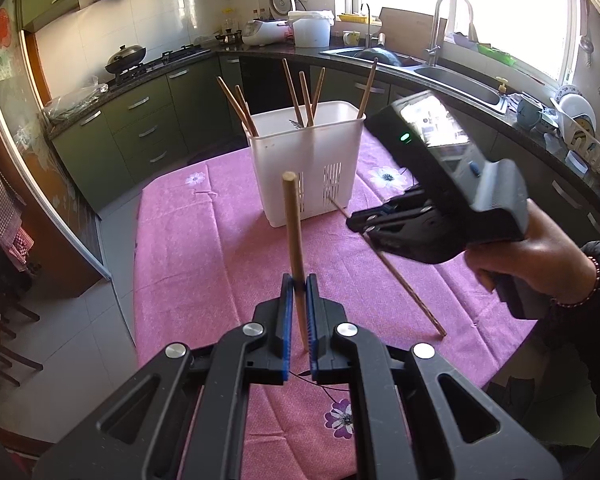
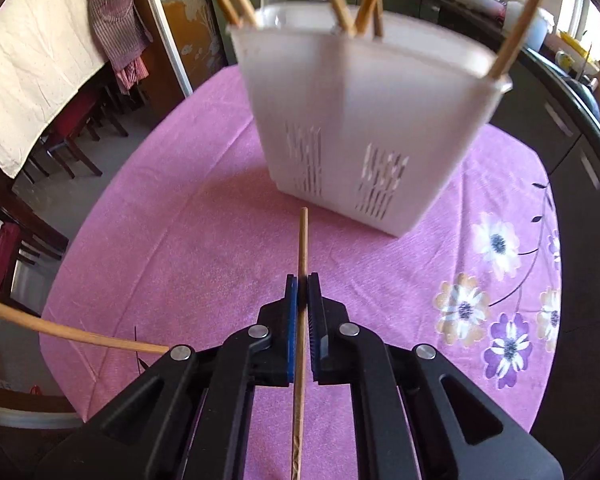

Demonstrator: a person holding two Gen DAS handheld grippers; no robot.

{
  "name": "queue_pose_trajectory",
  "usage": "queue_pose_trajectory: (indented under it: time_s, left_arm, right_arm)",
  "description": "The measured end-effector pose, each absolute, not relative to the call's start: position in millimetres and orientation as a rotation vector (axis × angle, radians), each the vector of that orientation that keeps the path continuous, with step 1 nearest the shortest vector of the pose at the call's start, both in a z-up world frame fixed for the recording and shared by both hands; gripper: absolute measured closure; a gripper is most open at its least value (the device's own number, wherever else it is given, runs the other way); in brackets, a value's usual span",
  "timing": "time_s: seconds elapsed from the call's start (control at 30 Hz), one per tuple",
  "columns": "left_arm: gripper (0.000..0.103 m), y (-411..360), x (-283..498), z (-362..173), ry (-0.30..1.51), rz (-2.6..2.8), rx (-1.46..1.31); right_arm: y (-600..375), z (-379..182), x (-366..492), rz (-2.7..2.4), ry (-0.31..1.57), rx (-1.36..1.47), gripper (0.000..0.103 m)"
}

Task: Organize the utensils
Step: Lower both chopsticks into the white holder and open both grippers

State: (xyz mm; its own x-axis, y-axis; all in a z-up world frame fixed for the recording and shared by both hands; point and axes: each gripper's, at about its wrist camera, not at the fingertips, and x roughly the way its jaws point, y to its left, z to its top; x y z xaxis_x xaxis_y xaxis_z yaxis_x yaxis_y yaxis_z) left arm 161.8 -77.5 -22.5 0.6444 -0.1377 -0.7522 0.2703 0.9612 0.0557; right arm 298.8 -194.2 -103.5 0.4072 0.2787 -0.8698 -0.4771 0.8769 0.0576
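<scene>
A white slotted utensil holder [image 1: 306,160] stands on the pink tablecloth [image 1: 204,248] with several wooden chopsticks upright in it. It also shows in the right wrist view [image 2: 364,120]. My left gripper [image 1: 299,280] is shut on a wooden chopstick [image 1: 293,224], held upright in front of the holder. My right gripper [image 2: 302,280] is shut on another chopstick [image 2: 302,240], pointing at the holder's base. From the left wrist view the right gripper [image 1: 360,228] sits right of the holder, its chopstick [image 1: 412,292] slanting back over the cloth.
The table carries a pink flowered cloth [image 2: 180,240]. Kitchen counters with a sink [image 1: 452,76], stove and wok [image 1: 126,58] lie behind. Dark chairs [image 2: 72,136] stand off the table's left. The left gripper's chopstick [image 2: 80,336] enters the right wrist view at lower left.
</scene>
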Motion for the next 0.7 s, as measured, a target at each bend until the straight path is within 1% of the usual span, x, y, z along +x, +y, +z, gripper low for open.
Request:
queue_pose_trajectory:
  time_s: [0.17,0.33,0.53,0.7]
  left_arm:
    - [0.097,-76.2,161.3,-22.7,0.839,-0.229,0.168]
    - [0.096,-76.8,159.3,-22.9,0.837,-0.224,0.171]
    - [0.096,-79.1,158.0,-25.5,0.844,-0.222,0.177]
    - [0.096,-79.0,157.9,-25.4,0.843,-0.219,0.174]
  right_arm:
    - [-226.9,-55.0,263.0,0.474,0.886,-0.17,0.097]
    - [-258.9,-21.4,220.4,0.476,0.762,-0.123,0.097]
    - [-281.4,-7.0,173.7,0.463,0.695,-0.107,0.097]
    - [-290.0,-4.3,155.6,0.457,0.68,-0.098,0.097]
